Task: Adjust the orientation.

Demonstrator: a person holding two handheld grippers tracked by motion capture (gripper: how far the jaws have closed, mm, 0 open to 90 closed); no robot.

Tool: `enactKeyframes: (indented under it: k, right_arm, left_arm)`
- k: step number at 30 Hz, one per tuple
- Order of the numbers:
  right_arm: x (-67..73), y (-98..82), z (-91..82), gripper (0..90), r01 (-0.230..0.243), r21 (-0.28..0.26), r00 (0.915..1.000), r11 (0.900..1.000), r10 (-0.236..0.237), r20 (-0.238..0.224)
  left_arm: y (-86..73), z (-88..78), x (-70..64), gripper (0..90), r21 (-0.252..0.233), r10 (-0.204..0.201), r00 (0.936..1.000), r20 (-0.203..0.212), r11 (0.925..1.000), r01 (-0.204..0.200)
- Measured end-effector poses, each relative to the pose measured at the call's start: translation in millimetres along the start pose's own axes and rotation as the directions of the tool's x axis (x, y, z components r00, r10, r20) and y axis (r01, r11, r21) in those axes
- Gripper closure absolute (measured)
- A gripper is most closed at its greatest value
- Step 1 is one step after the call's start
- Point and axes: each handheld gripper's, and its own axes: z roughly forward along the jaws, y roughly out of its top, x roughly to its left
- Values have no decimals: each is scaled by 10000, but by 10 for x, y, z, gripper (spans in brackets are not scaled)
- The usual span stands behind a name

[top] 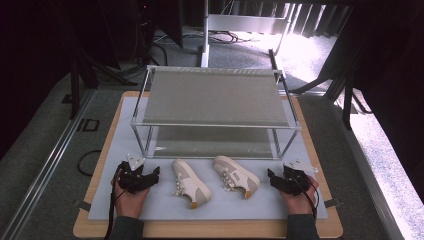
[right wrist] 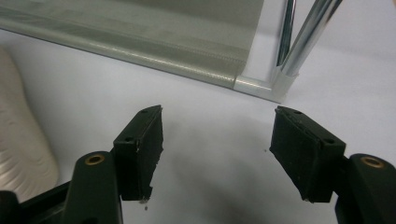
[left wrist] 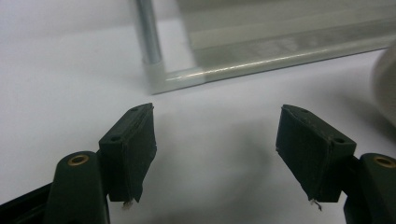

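Two cream low-top shoes lie on the white mat in front of a two-tier metal rack [top: 215,125]: the left shoe [top: 190,182] and the right shoe [top: 236,176], toes toward the rack. My left gripper [top: 150,176] rests on the mat to the left of the left shoe, jaws open with only mat between them [left wrist: 217,140]. My right gripper [top: 272,177] rests to the right of the right shoe, jaws open and empty [right wrist: 217,140]. A pale shoe edge [left wrist: 385,79] shows at the right of the left gripper view, and another shoe side [right wrist: 18,140] at the left of the right gripper view.
The rack has a grey fabric upper shelf [top: 212,95] and a lower shelf [top: 210,142] near the mat. Its front corner posts [left wrist: 149,32] [right wrist: 299,37] stand just beyond each gripper. The white mat [top: 160,207] lies on a wooden board [top: 200,231].
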Motion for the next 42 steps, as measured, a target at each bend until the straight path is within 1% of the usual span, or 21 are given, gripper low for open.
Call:
enactKeyframes:
  k: [2, 5, 13, 16, 17, 18, 21, 24, 25, 26, 27, 28, 29, 31, 32, 33, 38, 39, 40, 41, 42]
  right_arm:
    - [13, -11, -47, 351, -7, -140, 10000, 9999, 6, -57]
    - [51, -3, -130, 377, 100, -323, 9998, 9994, -105, -148]
    - [184, 51, -320, 412, 625, -938, 9957, 9936, -686, -628]
    - [239, 66, -352, 406, 916, -1069, 9922, 9900, -998, -741]
    - [239, 66, -352, 406, 916, -1069, 9922, 9900, -998, -741]
    - [249, 61, -341, 399, 947, -1033, 9900, 9901, -1046, -951]
    - [277, 44, -327, 400, 980, -974, 9895, 9904, -1074, -966]
    - [299, 43, -337, 399, 1088, -1066, 9882, 9883, -1191, -959]
    - [296, 47, -346, 399, 1079, -1110, 9884, 9879, -1186, -949]
    - [293, 50, -357, 399, 1065, -1151, 9891, 9876, -1170, -891]
    - [285, 52, -366, 400, 1065, -1208, 9894, 9870, -1173, -860]
    - [280, 53, -374, 400, 1008, -1255, 9900, 9870, -1120, -859]
    - [280, 53, -374, 400, 1008, -1255, 9900, 9870, -1120, -859]
    - [273, 54, -381, 399, 959, -1271, 9909, 9872, -1068, -821]
    - [274, 52, -378, 400, 967, -1278, 9909, 9871, -1075, -805]
    - [274, 51, -374, 400, 981, -1277, 9909, 9869, -1088, -795]
    - [291, 47, -359, 400, 1039, -1252, 9901, 9867, -1146, -813]
    - [292, 47, -359, 400, 1039, -1241, 9901, 9868, -1145, -813]
    - [290, 47, -359, 400, 1055, -1258, 9900, 9864, -1161, -797]
    - [290, 47, -359, 400, 1055, -1258, 9900, 9864, -1161, -797]
    - [285, 47, -362, 400, 1018, -1253, 9904, 9869, -1124, -807]
  left_arm:
    - [-6, -23, -19, 282, -91, 23, 9998, 187, 10000, -22]
    - [-13, -57, -48, 282, -224, 170, 9996, 220, 9996, -165]
    - [-10, -90, -98, 283, -307, 366, 9987, 359, 9989, -355]
    - [9, -177, -151, 292, -677, 511, 9952, 831, 9967, -455]
    - [9, -177, -151, 293, -677, 511, 9952, 831, 9967, -455]
    - [18, -236, -187, 295, -902, 643, 9923, 1060, 9944, -548]
    - [22, -296, -228, 295, -1116, 798, 9878, 1335, 9916, -650]
    - [-5, -433, -333, 298, -1577, 1293, 9731, 1906, 9824, -996]
    - [-5, -433, -333, 299, -1577, 1293, 9731, 1906, 9824, -996]
    - [-27, -512, -385, 300, -1846, 1508, 9627, 2247, 9767, -1099]
    - [-27, -512, -385, 300, -1846, 1508, 9627, 2247, 9767, -1099]
    - [-50, -580, -429, 300, -2007, 1766, 9516, 2517, 9714, -1272]
    - [-50, -580, -429, 300, -2007, 1766, 9516, 2517, 9714, -1272]
    - [-74, -632, -467, 300, -2081, 1952, 9412, 2757, 9681, -1398]
    - [-87, -652, -486, 301, -2068, 2015, 9387, 2797, 9674, -1460]
    - [-111, -684, -518, 307, -2080, 2175, 9300, 2962, 9650, -1594]
    - [-176, -724, -615, 326, -2247, 2703, 9052, 3278, 9530, -2032]
    - [-176, -724, -615, 326, -2247, 2703, 9052, 3278, 9530, -2032]
    - [-204, -720, -650, 326, -2222, 2895, 8968, 3347, 9490, -2235]
    - [-204, -720, -650, 326, -2222, 2895, 8968, 3347, 9490, -2235]
    - [-229, -693, -682, 326, -2119, 2960, 8917, 3425, 9490, -2336]
